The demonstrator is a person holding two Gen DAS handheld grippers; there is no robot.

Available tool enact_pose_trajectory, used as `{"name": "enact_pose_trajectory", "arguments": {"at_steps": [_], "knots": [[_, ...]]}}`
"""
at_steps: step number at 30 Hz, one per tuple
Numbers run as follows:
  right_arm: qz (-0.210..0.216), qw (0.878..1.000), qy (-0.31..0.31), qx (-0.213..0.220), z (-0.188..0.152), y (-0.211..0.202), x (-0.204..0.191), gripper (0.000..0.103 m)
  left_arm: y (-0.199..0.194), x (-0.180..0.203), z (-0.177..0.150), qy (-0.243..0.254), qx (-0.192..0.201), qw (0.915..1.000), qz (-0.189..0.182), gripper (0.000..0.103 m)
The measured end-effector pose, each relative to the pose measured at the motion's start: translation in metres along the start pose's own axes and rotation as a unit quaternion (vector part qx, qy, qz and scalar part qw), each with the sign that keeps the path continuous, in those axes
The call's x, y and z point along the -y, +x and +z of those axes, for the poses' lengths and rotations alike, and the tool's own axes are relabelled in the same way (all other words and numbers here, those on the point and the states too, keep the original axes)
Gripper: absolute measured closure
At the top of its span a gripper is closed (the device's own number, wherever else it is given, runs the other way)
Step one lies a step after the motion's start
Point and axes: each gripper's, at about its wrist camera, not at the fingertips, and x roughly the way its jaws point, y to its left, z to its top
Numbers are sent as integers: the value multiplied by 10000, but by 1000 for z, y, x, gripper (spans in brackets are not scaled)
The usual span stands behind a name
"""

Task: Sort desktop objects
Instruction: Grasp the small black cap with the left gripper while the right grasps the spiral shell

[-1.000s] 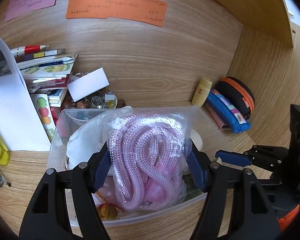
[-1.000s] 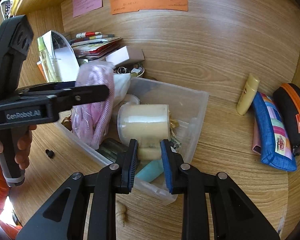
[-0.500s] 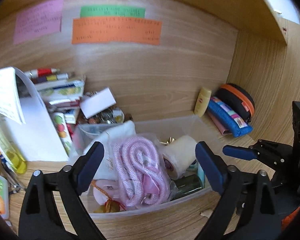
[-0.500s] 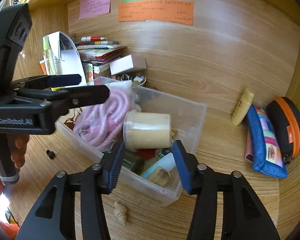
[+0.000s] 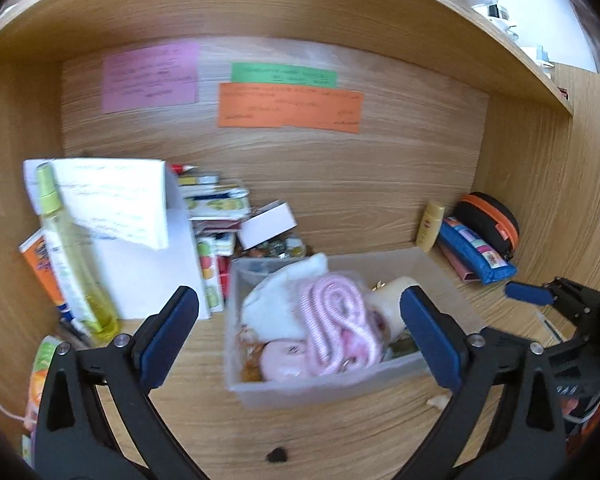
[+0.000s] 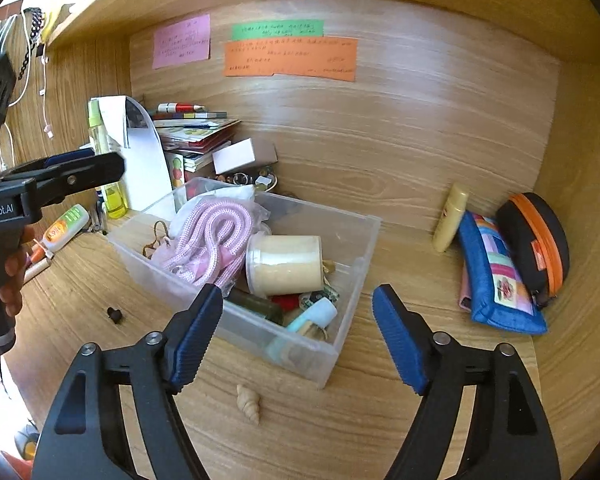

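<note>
Grippers: both now clear of the bin [image 6: 352, 240] contents. L gripper [image 5: 300, 340] held the bagged pink rope [image 5: 336, 320] 1 s ago; its jaws are now wide and opening further, nothing pressed between the pads, rope lying in the bin. R gripper [image 6: 298, 336] was nearly shut just in front of the cream jar [image 6: 286, 264]; jaws now opening, pads apart w/ only the bin's near corner seen between them, no contact. Both cams sit higher and further back than before; more of the back wall and notes show.

Bin: clear plastic, mid-desk [image 6: 360, 420], set at an angle in R view. Rope at its left side, jar on its side at centre-right, touching the rope bag. White cloth [image 5: 284, 300] behind the rope. Small tubes and oddments under the jar; exact items cannot be told.

Around:
- Shell [image 6: 249, 400] on desk just beside the bin's near corner, directly ahead of R gripper.
- Black bit [image 6: 115, 314] on desk, left of bin.
- Yellow tube [image 6: 450, 220], blue pouch [image 6: 496, 276], black case [image 6: 534, 240] at back-right corner.
- Paper [image 5: 140, 248], spray bottle [image 5: 72, 264], book stack [image 6: 196, 136], white box [image 6: 236, 156] at back-left.
- Pink, green, orange notes [image 6: 290, 60] on back wall.

L view blurred.
</note>
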Motion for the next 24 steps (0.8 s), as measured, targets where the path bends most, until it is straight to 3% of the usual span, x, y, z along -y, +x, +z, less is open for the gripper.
{"name": "enact_pose_trajectory", "arguments": {"at_steps": [4,11,24], "knots": [[41,9999,96,-39,-7,-6,-2,22,-6,-11,-15,52,-170,9997,177,1],[95,9993,248,-257,-26,-4,-9,21,-10,-27,-51,103,-591,9974,398,1],[89,9939,380,-1032,-65,21,-20,21,22,-23,-110,307,-1650,9849,421,1]]}}
